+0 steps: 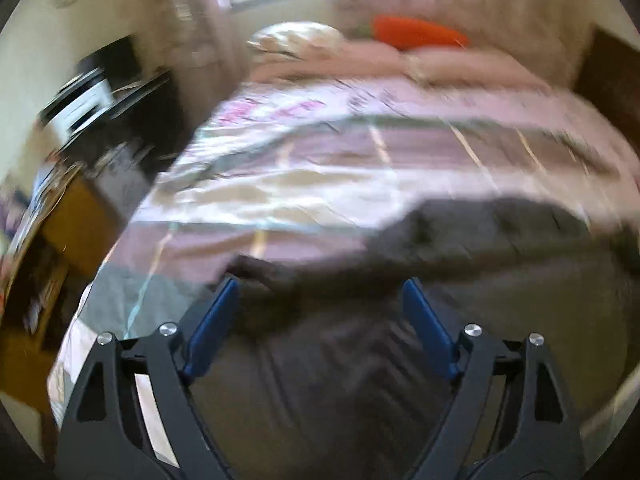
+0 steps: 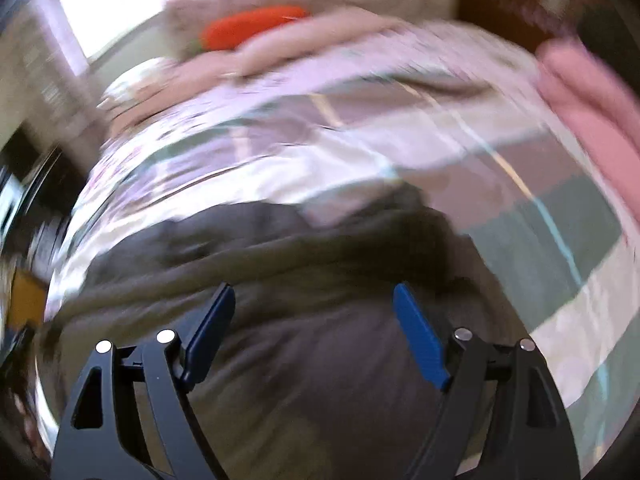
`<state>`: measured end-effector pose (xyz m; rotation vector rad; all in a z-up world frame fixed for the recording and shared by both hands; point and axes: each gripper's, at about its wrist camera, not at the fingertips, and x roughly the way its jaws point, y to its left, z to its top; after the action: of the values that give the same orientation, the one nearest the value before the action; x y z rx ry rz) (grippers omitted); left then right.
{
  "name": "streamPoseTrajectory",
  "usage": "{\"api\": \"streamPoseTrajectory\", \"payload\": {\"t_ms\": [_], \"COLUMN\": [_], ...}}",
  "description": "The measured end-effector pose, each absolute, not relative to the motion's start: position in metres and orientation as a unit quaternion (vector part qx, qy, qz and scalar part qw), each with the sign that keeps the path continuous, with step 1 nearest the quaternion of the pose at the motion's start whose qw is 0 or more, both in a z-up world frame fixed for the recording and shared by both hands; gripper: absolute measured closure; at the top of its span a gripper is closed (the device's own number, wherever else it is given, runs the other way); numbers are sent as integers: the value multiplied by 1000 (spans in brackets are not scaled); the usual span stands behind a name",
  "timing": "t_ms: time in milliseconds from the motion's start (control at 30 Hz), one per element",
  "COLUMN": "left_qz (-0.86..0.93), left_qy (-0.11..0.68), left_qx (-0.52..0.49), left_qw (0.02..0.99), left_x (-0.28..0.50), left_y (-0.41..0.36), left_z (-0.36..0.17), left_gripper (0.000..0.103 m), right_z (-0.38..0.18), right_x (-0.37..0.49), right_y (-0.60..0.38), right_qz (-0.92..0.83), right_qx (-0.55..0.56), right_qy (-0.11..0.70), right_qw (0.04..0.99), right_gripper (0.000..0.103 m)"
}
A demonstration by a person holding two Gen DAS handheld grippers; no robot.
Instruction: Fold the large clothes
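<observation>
The left gripper (image 1: 320, 292) stands with its blue pads spread wide and nothing pinched between them; the dark grey garment (image 1: 400, 340) lies below and ahead of the fingers, apart from the pads as far as the smeared picture lets one judge. The right gripper (image 2: 316, 300) is likewise spread wide and empty, tilted down over the same dark grey garment (image 2: 304, 340), which fills the lower half of its view directly under and between the fingers.

Beyond the fingertips in both views the cloth's far edge runs across, rumpled rather than flat, and past it stretches the bed (image 1: 360, 168) with its striped pink, white and grey cover. Farther off, at the head of the bed, lie pale pink pillows (image 1: 460, 64) and an orange carrot-shaped cushion (image 1: 416, 34). To the right gripper's right, a pink folded item (image 2: 588, 92) sits near the bed's edge.

Both views are heavily blurred, so the garment's outline and how many folds it has cannot be told. With both grippers empty above the cloth, this looks like a pause between folds. The next move likely calls for each gripper to find an edge or corner, close on a single layer, and lift together so the cloth carries over evenly.
</observation>
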<state>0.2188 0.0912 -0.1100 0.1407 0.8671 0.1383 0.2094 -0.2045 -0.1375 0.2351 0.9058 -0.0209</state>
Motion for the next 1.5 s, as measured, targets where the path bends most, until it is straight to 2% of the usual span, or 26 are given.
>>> {"api": "streamPoseTrajectory", "payload": {"t_ms": [133, 300, 367, 500, 567, 667, 767, 1000, 1100, 1133, 1167, 1200, 1233, 1267, 1400, 1500], "left_qz": [-19, 4, 30, 110, 135, 182, 178, 165, 157, 157, 155, 153, 155, 157, 148, 147], "left_qy": [501, 513, 528, 523, 500, 513, 554, 590, 603, 605, 607, 608, 607, 607, 615, 612], "left_qx": [40, 94, 60, -81, -142, -197, -285, -259, -277, -279, -278, -276, -270, -259, -248, -251], "left_qw": [864, 853, 846, 841, 844, 816, 762, 747, 732, 729, 728, 729, 731, 735, 734, 735], "left_x": [206, 198, 203, 198, 185, 167, 146, 134, 135, 137, 137, 138, 138, 139, 140, 139], "left_y": [67, 70, 96, 173, 209, 251, 283, 284, 294, 297, 297, 299, 298, 297, 291, 294], "left_z": [-133, -150, -156, -132, -116, -123, -150, -178, -190, -192, -194, -197, -197, -196, -199, -196], "left_gripper": [18, 13, 13, 16, 16, 16, 16, 15, 15, 15, 15, 15, 15, 15, 15, 15], "right_z": [-143, -164, -170, -166, -142, -121, -122, -108, -124, -133, -142, -150, -161, -166, -165, -157], "right_x": [190, 179, 187, 197, 193, 183, 184, 224, 256, 264, 269, 269, 276, 283, 311, 326], "right_y": [-150, -127, -148, -195, -188, -146, -85, 88, 152, 168, 181, 189, 195, 198, 199, 191], "right_qz": [69, 67, 45, -7, 21, 81, 137, 242, 249, 243, 230, 216, 200, 184, 149, 147], "right_qx": [67, -1, 22, 87, 76, 25, -18, -114, -173, -195, -212, -225, -233, -231, -197, -167], "right_qy": [478, 508, 515, 509, 470, 436, 441, 414, 455, 468, 479, 490, 504, 503, 464, 440], "right_qw": [873, 859, 856, 856, 879, 896, 887, 870, 837, 827, 820, 814, 808, 812, 851, 870], "right_gripper": [21, 21, 14, 14, 14, 14, 14, 14, 15, 18, 42, 76, 83, 85, 103, 103]}}
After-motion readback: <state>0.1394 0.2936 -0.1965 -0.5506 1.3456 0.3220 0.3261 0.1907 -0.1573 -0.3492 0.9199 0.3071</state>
